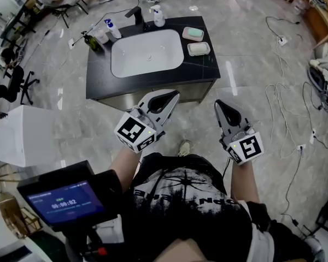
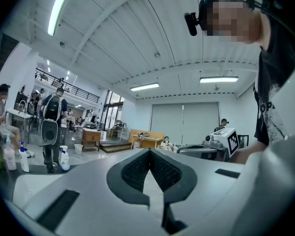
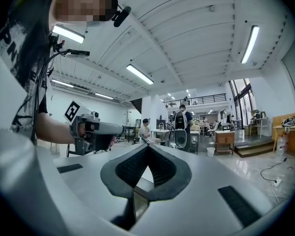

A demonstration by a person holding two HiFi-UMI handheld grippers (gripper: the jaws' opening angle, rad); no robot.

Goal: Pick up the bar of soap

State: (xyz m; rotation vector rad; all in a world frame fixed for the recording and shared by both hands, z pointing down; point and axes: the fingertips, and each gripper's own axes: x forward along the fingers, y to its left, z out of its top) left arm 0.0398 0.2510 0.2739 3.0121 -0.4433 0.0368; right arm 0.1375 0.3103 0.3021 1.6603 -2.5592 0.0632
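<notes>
On the black vanity counter (image 1: 205,70), right of the white basin (image 1: 146,52), lie two soap dishes. The far dish holds a green bar of soap (image 1: 194,33); the near dish holds a pale bar (image 1: 198,48). My left gripper (image 1: 172,95) hovers in front of the counter's near edge, shut and empty, its tips meeting (image 2: 148,152). To its right my right gripper (image 1: 218,103) is held over the floor in front of the vanity, also shut with nothing between its pads (image 3: 148,147). Both point level, well short of the soap. Neither gripper view shows the soap.
A black faucet (image 1: 136,15) and several bottles (image 1: 110,28) stand along the counter's back and left. White boxes (image 1: 23,135) sit on the floor at left. Cables (image 1: 281,100) trail across the tiles at right. People sit and stand at desks farther off.
</notes>
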